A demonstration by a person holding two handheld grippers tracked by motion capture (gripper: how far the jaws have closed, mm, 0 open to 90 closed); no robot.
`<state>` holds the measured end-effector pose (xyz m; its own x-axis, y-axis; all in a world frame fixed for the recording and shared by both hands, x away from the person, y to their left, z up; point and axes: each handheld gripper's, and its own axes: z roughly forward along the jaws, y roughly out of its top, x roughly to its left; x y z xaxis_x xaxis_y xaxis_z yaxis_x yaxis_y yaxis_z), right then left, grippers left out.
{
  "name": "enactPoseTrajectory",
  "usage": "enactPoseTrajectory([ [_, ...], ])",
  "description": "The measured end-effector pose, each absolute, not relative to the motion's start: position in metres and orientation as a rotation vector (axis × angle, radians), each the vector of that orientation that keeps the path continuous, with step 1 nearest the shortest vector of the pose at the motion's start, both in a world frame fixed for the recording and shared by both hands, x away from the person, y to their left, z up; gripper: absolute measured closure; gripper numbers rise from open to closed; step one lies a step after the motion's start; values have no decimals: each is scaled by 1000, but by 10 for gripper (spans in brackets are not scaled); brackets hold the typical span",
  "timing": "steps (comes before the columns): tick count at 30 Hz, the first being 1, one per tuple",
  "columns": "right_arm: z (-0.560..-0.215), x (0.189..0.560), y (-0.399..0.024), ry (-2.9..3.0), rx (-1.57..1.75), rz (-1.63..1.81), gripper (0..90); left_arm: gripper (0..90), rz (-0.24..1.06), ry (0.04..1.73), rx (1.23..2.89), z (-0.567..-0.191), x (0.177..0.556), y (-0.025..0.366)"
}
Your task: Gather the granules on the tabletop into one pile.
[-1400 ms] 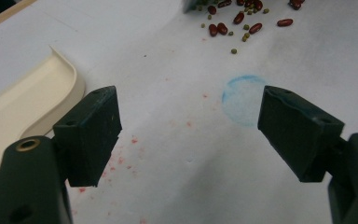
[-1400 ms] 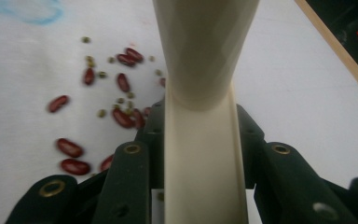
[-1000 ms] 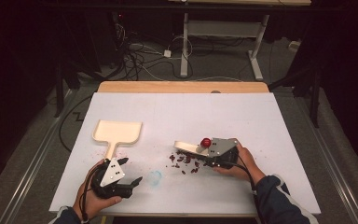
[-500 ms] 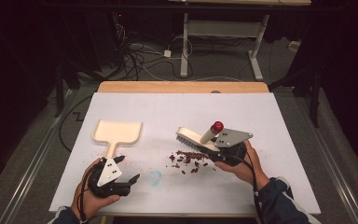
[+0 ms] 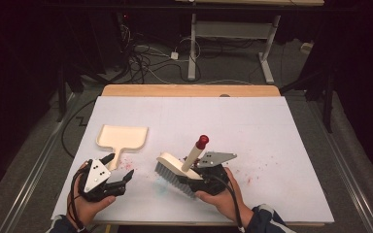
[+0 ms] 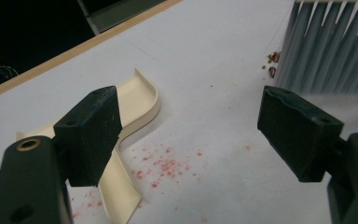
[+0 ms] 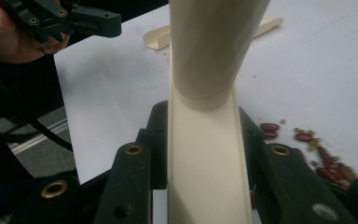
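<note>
Cream dustpan (image 5: 123,137) bare; beans (image 7: 324,158) beside brush (image 5: 175,167).

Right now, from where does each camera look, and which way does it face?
High view: above the person's side, facing forward and down on the table; both hands show.
Left gripper view: on the left gripper, facing the dustpan; open jaws show.
Right gripper view: on the right gripper, facing along the brush it clamps.
Both gripper views share the dustpan and brush.
</note>
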<state>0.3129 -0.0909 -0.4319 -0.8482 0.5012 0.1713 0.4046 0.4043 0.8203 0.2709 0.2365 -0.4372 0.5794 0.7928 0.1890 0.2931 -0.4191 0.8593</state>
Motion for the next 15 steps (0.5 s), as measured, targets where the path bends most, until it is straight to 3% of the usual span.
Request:
enactPoseTrajectory([
  [6,-447,323,-80,2505,924,1385,678,206,754,861,2003,-439,272,235],
  [15,-457,342,-100,2413,1111,1328,672,206,726,847,2048,-444,272,228],
])
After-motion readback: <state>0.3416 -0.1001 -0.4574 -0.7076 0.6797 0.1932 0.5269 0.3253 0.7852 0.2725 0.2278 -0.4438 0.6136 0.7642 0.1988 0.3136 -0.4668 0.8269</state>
